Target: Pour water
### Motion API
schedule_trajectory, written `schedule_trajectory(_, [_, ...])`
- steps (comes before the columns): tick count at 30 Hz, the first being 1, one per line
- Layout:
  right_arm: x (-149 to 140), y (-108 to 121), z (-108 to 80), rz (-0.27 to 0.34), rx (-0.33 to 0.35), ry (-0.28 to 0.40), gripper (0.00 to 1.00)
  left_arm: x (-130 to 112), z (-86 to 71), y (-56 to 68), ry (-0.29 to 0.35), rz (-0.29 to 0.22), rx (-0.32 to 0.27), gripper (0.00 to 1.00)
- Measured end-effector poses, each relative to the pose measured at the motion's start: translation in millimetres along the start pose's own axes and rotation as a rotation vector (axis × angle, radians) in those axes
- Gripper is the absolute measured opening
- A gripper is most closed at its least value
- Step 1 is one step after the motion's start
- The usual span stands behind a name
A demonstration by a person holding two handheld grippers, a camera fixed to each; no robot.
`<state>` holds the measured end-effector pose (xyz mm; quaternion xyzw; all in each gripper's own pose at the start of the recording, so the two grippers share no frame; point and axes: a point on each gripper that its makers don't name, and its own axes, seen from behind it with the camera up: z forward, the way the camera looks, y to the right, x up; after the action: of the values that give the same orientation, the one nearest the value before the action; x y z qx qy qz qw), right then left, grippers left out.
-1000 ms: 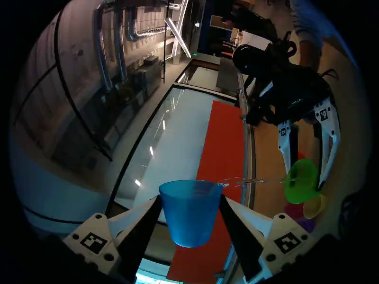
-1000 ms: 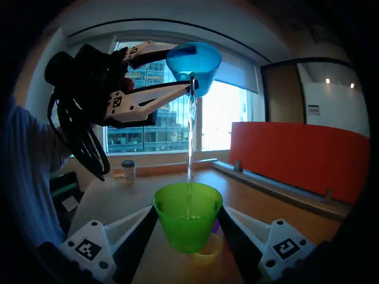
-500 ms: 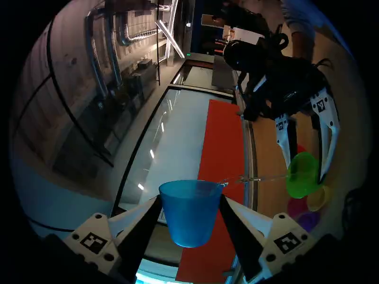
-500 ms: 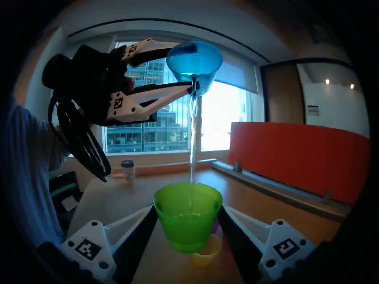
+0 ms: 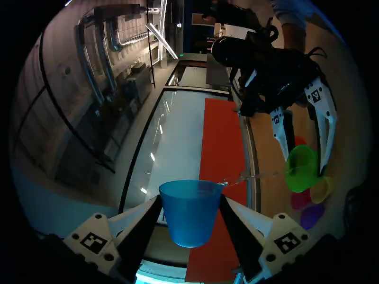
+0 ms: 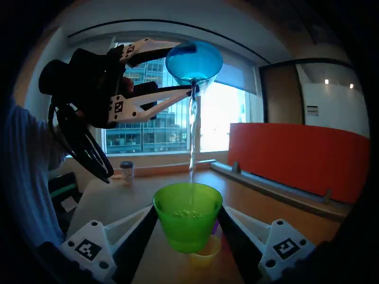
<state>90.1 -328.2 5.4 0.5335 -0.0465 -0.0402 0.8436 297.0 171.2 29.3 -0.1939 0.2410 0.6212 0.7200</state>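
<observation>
- Blue translucent plastic cup (image 6: 194,61), clenched in the left gripper (image 5: 191,204), tips high above the green translucent plastic cup (image 6: 188,217) that the right gripper (image 6: 188,208) grasps.
- Thin water stream (image 6: 192,137) lands inside the green cup; any hand drift would likely spill it past the rim.
- No readable writing; both grippers carry square black-and-white markers (image 6: 88,249).

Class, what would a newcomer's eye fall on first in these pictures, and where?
A thin stream of water falls from the tilted blue cup, held high in the left gripper, into the green cup in the right gripper. Behind, a bright orange partition edges the wooden table.
</observation>
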Motion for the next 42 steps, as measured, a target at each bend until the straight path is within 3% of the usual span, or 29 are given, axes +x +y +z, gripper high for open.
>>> schedule_trajectory(29, [3.5, 2.2, 0.4, 0.003, -0.007, 0.008, 0.89, 11.3, -3.6, 4.5, 0.009, 0.182, -0.004, 0.86])
schedule_trajectory(42, [3.2, 2.9, -0.4, 0.006, -0.008, 0.011, 0.89, 12.7, -4.5, 6.2, 0.007, 0.202, 0.000, 0.86])
